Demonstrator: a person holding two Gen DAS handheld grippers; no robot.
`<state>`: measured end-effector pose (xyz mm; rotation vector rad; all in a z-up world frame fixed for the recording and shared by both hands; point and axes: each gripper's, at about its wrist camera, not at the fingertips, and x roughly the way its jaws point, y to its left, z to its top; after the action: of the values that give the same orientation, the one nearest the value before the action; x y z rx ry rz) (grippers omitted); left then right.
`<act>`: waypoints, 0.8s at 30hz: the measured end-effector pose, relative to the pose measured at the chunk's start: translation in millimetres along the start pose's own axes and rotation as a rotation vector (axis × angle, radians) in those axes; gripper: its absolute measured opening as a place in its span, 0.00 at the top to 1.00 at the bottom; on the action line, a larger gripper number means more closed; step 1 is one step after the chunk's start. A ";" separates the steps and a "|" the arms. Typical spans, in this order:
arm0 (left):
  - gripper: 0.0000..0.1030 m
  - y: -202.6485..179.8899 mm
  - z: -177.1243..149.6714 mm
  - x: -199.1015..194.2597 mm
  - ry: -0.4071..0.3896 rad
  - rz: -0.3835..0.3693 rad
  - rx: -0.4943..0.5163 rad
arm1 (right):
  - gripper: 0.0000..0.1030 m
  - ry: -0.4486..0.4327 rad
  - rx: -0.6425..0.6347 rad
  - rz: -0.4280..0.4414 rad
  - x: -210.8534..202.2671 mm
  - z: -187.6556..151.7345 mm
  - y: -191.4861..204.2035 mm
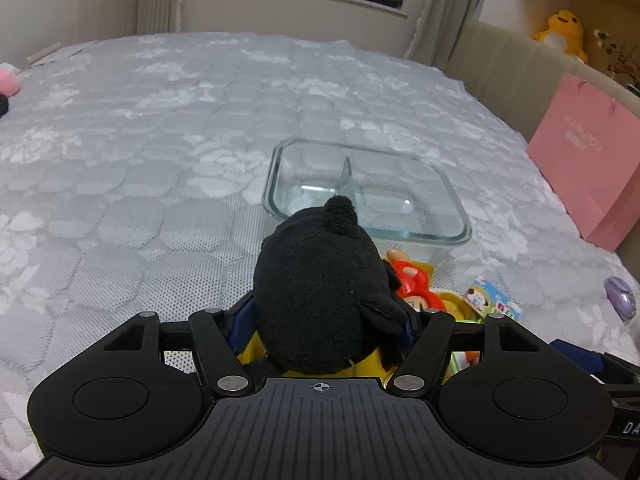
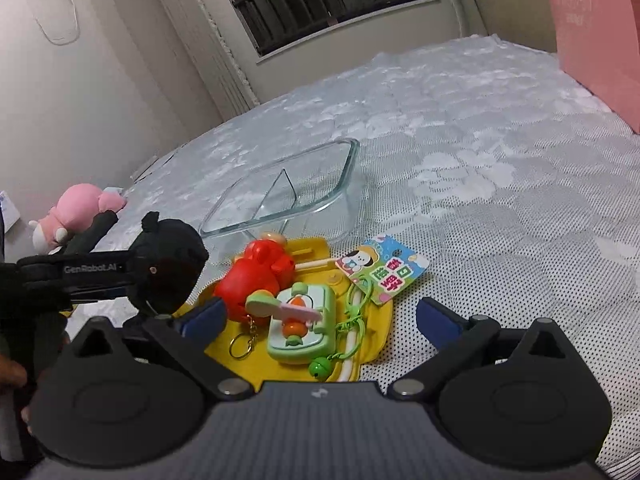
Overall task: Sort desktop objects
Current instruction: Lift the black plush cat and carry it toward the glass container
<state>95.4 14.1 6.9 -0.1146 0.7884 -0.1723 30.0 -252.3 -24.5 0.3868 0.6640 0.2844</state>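
Note:
A black plush toy (image 1: pixel 320 292) sits between the fingers of my left gripper (image 1: pixel 326 326), which is shut on it and holds it above the bed, just short of the glass container. In the right wrist view that same gripper (image 2: pixel 160 276) comes in from the left with the plush (image 2: pixel 172 244) in it. The clear glass two-compartment container (image 1: pixel 460 220) lies on the bedspread with both halves empty; its rim (image 2: pixel 348 160) shows in the right wrist view too. My right gripper (image 2: pixel 320 318) stands open over a yellow toy card (image 2: pixel 316 246) carrying a red toy (image 2: pixel 256 276) and a green toy (image 2: pixel 300 332).
A colourful paper tag (image 2: pixel 384 268), a green bell (image 2: pixel 320 368) and a keyring (image 2: pixel 242 346) lie on the card. A pink plush (image 2: pixel 80 208) rests at the far left. A pink paper bag (image 1: pixel 588 168) stands against the headboard on the right; a purple object (image 1: pixel 620 298) lies below it.

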 end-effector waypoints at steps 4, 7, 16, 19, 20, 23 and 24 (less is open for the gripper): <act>0.31 1.4 19.3 -3.2 -0.023 -0.027 0.010 | 0.01 0.005 0.013 0.006 0.7 1.3 -2.7; 0.31 1.2 46.4 -1.4 -0.059 -0.049 0.023 | 0.01 0.017 0.021 0.019 1.8 1.5 -4.0; 0.31 0.5 118.2 32.7 -0.152 -0.100 -0.007 | 0.01 0.022 0.016 0.023 4.1 1.1 -4.6; 0.30 -4.7 131.7 43.4 -0.176 -0.100 0.000 | 0.01 0.027 0.029 0.016 5.7 1.6 -8.2; 0.30 -6.6 133.6 46.9 -0.175 -0.095 0.003 | 0.01 0.027 0.033 0.016 5.8 1.8 -9.3; 0.30 -10.3 127.8 63.4 -0.137 -0.083 0.020 | 0.01 0.027 0.041 0.016 6.0 2.3 -11.9; 0.30 -9.6 123.8 69.3 -0.121 -0.081 0.022 | 0.01 0.027 0.043 0.015 6.3 2.3 -12.4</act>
<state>230.6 -4.2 47.0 -0.1352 0.6618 -0.2485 37.8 -261.5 -31.6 0.4293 0.6951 0.2906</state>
